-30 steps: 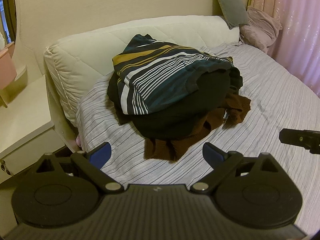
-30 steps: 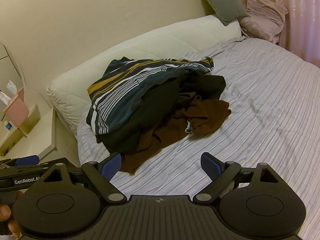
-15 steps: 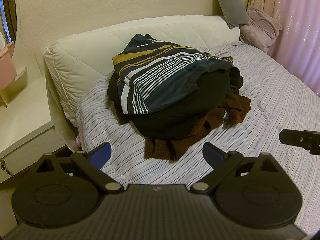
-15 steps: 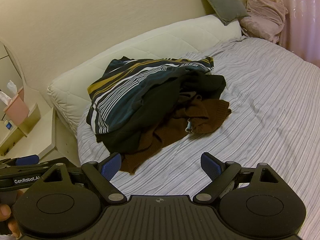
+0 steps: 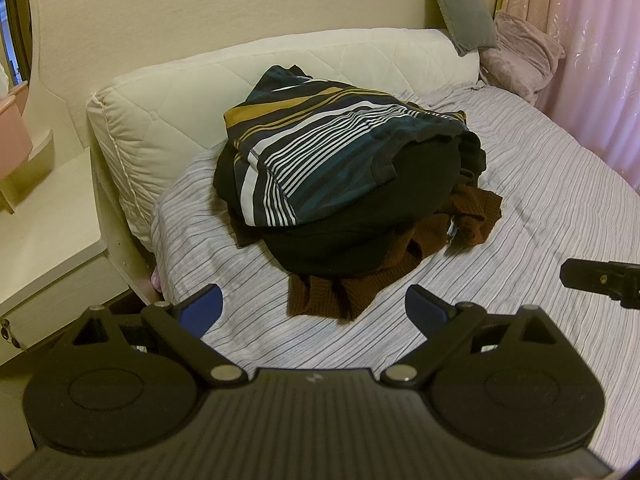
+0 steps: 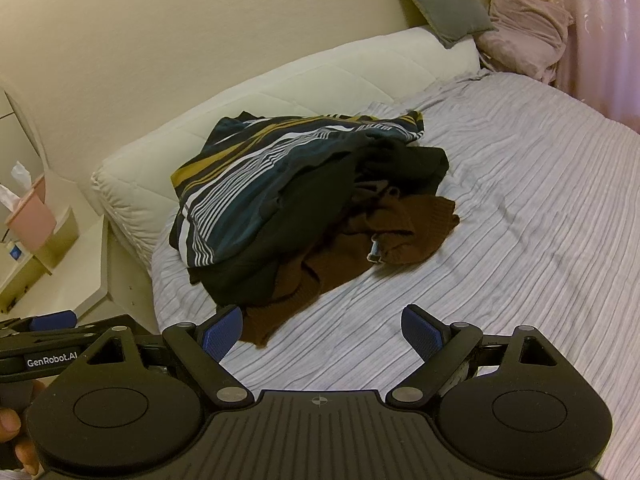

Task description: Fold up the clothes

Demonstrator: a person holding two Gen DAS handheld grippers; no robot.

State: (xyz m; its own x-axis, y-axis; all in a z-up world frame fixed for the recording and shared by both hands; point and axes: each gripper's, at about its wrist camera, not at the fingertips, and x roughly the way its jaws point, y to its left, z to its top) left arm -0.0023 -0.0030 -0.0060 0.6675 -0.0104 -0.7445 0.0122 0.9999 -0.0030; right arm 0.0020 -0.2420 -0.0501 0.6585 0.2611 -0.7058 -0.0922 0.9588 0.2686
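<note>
Clothes heaped on the bed (image 5: 540, 184) near the cream bolster (image 5: 168, 120): striped garment (image 5: 320, 152) on top, black garment (image 5: 360, 232) beneath, brown knit (image 5: 320, 300) lowest and mostly covered, its shape unreadable. Left gripper (image 5: 312, 304) hovers short of the heap, fingers wide, holding nothing. Right gripper (image 6: 322, 330) likewise, fingers wide and empty; in the left view it is cut off at the frame edge.

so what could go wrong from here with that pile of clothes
1. The striped shirt, black garment and brown sweater overlap, so a pinch at the pile may lift more than one.
2. The pile sits near the bed's edge by the nightstand; a tug that way could drag clothes off.

Both grippers are open and empty.
</note>
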